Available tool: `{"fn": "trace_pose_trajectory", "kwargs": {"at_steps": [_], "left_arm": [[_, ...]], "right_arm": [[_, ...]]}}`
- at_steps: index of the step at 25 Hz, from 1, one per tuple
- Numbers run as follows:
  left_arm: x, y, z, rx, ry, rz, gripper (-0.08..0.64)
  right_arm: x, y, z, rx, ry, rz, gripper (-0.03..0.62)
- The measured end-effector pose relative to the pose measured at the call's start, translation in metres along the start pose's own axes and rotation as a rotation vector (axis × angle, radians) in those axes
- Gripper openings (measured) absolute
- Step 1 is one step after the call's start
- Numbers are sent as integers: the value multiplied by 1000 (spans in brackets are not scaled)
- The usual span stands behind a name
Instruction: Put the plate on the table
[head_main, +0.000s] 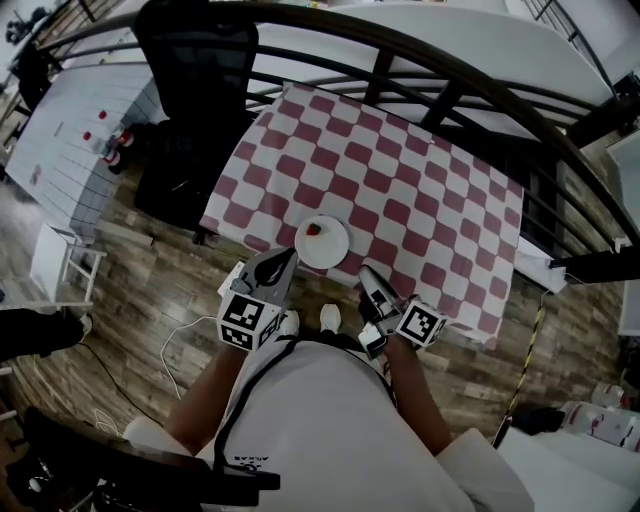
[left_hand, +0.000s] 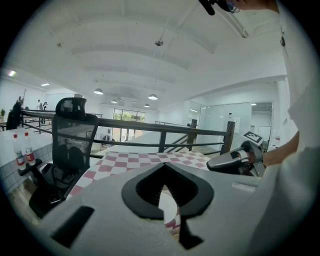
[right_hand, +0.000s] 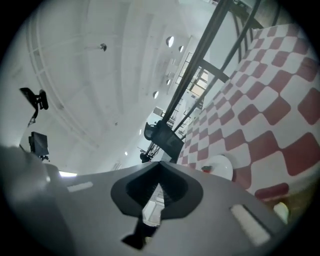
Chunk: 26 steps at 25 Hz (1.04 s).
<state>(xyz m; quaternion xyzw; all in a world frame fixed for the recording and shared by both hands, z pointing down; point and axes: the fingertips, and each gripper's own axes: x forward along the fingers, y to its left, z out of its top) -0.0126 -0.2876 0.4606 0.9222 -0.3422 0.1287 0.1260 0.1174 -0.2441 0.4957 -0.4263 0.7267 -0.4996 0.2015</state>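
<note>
A white plate (head_main: 323, 242) with a small red thing on it lies on the red-and-white checked tablecloth (head_main: 400, 190), near the table's front edge. My left gripper (head_main: 289, 257) is shut and holds nothing, its tips just left of the plate's rim. Lower right of the plate, my right gripper (head_main: 366, 271) is shut and empty too. The right gripper view shows the plate (right_hand: 218, 166) beyond the closed jaws of the right gripper (right_hand: 160, 166). In the left gripper view the left gripper (left_hand: 163, 167) points over the cloth (left_hand: 135, 160), with the right gripper (left_hand: 226, 162) at its right.
A dark metal railing (head_main: 420, 50) curves round the table's far side. At the far left corner stands a black office chair (head_main: 195, 70), with bottles (head_main: 115, 145) on a white cabinet beside it. A white cable (head_main: 180, 345) lies on the wooden floor.
</note>
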Motion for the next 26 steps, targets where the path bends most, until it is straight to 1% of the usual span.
{"fn": "trace_pose_trajectory", "kwargs": {"at_steps": [4,8,10,19,26], "left_arm": [[-5,0,7,1,-15,8,5],[-6,1,12,5,-24,14,5],[-5,4,12,6,-25,17,5],[1,7,13,7,-22,14,5],[2,11,11,9,-17,23,5]], "right_arm": [[-6,23,3,-122,20,43,6],[-9,29,9,-189,26,55,6],[-8,30,10,-218,31,46,6],[1,26,12,-266,56,30,6],[6,21,11,-271,69,26,6]]}}
